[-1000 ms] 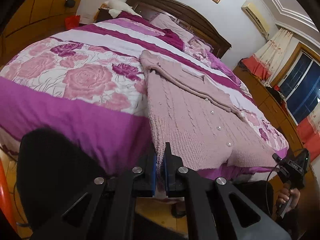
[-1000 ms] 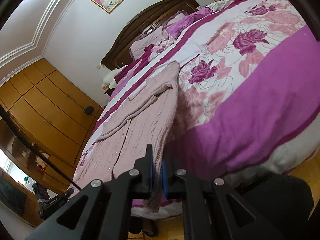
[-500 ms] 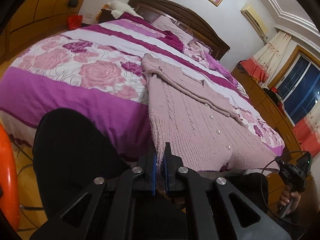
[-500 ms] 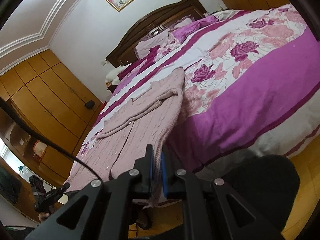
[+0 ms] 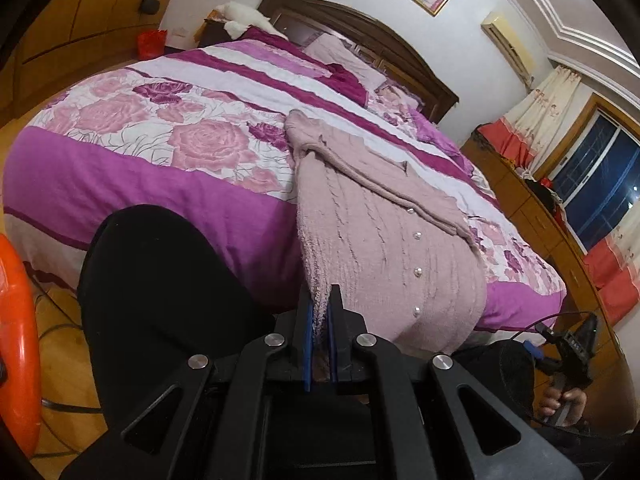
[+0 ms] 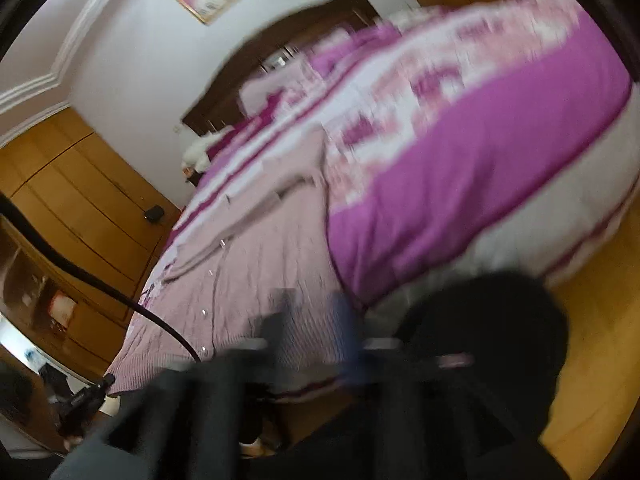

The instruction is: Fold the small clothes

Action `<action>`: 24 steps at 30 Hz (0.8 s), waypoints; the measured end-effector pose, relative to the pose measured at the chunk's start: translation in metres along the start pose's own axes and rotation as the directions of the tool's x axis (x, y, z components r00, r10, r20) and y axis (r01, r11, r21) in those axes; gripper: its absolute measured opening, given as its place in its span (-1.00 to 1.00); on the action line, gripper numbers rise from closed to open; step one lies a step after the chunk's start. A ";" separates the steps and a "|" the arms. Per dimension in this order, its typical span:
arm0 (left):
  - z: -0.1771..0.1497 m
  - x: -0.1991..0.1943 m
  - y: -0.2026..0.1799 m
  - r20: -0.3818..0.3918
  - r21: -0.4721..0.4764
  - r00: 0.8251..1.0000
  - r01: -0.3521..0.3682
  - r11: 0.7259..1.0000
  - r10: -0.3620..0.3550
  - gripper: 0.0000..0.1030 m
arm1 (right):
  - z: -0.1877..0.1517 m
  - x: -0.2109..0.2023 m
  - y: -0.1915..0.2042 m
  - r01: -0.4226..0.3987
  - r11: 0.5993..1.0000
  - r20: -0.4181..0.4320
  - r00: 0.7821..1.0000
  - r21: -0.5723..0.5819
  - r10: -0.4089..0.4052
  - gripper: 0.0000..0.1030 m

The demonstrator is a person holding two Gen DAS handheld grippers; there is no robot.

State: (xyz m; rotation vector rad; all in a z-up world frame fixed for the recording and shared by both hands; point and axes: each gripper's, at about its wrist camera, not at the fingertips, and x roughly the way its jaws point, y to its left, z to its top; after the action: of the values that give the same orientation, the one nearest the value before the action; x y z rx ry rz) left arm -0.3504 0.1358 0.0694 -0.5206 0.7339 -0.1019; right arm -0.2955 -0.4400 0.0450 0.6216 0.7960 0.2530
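A pale pink knitted cardigan [image 5: 380,240] with pearl buttons lies on the bed, its hem hanging over the foot edge; it also shows in the right wrist view [image 6: 260,272]. My left gripper [image 5: 320,312] is shut on the cardigan's hem corner. My right gripper [image 6: 316,312] is blurred by motion; its jaws stand apart with the cardigan behind them, and it no longer holds the hem. The right gripper also shows at the far right of the left wrist view [image 5: 568,352], off the cloth.
The bed [image 5: 140,184] has a purple and pink rose bedspread and a dark wooden headboard [image 5: 360,32]. The person's black-clad knee [image 5: 160,300] is at the bed's foot. An orange object [image 5: 16,340] stands at the left edge. Wooden wardrobes line the walls.
The cardigan's hem has been drawn further over the foot of the bed. The right gripper has opened and let go of the hem and is swinging fast; the left keeps its hold.
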 end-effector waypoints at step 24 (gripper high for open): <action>0.001 0.005 0.009 -0.024 -0.005 1.000 -0.005 1.000 0.005 -1.00 | -0.013 0.132 -0.004 -0.050 0.997 -0.339 0.940 -0.050 0.030 -0.85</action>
State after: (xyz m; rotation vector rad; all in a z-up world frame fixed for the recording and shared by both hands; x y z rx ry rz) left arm -0.3471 0.1426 0.0623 -0.5235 0.7585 -0.1018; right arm -0.2146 -0.3806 -0.0422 0.5465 1.1037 0.4268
